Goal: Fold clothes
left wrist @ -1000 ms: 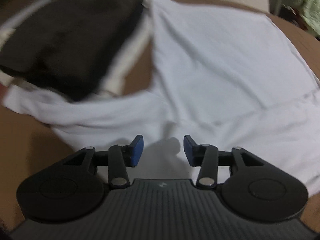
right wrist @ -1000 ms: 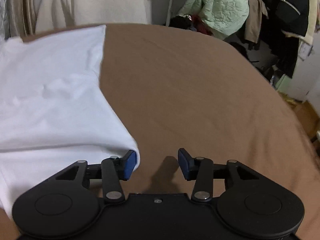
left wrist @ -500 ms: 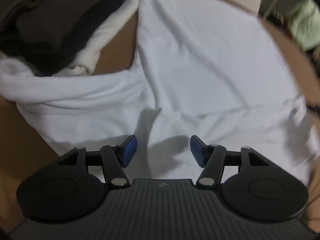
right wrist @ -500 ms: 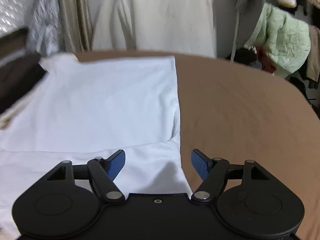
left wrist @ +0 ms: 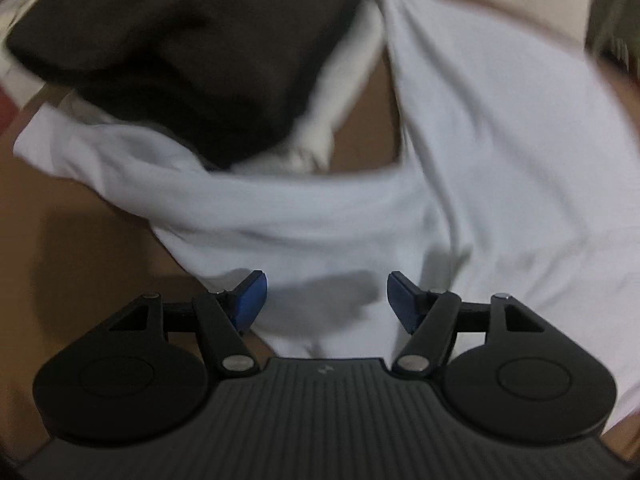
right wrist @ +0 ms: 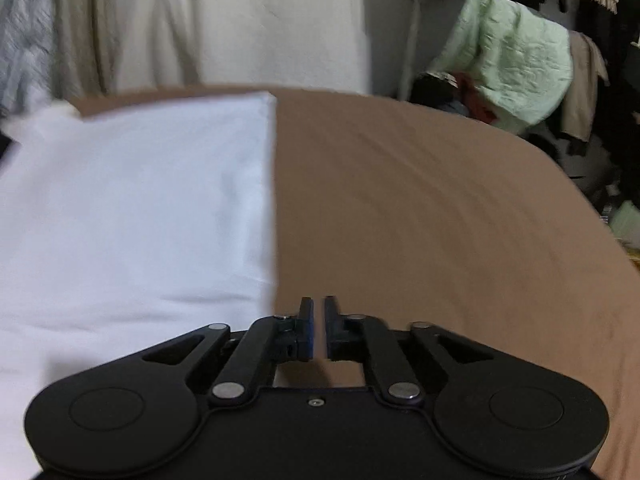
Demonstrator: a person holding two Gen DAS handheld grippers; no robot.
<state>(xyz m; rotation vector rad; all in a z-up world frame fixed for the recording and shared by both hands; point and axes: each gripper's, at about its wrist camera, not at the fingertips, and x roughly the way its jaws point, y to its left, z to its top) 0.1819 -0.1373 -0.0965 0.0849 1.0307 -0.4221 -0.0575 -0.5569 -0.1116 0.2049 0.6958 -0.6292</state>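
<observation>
In the left wrist view, the left gripper (left wrist: 323, 298) hangs over the near part of a white T-shirt (left wrist: 500, 152) spread on a brown bedsheet (left wrist: 80, 240). Its blue-padded fingers (left wrist: 251, 295) stand well spread, having just been opening wider, and nothing is pinched between them; white cloth lies below the gap, with the gripper's shadow on it. One sleeve of the shirt stretches away to the left, ending near a dark folded garment (left wrist: 192, 52) that lies at the far left on top of other pale cloth. A wedge of bare sheet shows between that sleeve and the shirt's body. The view is blurred, so finer folds cannot be told.

In the right wrist view, the right gripper (right wrist: 316, 330) sits over bare brown bedsheet (right wrist: 440, 208), just to the right of the white T-shirt's (right wrist: 132, 208) straight side edge. Its fingers (right wrist: 306, 330) have just been closing and now stand almost pressed together, only a narrow slit left, with no cloth visible in it. The shirt fills the left half, lying flat, its far corner reaching the far edge of the bed. Beyond hang pale curtains (right wrist: 224, 24); at the far right a mint-green quilted jacket (right wrist: 516, 56) hangs among darker clothes.
</observation>
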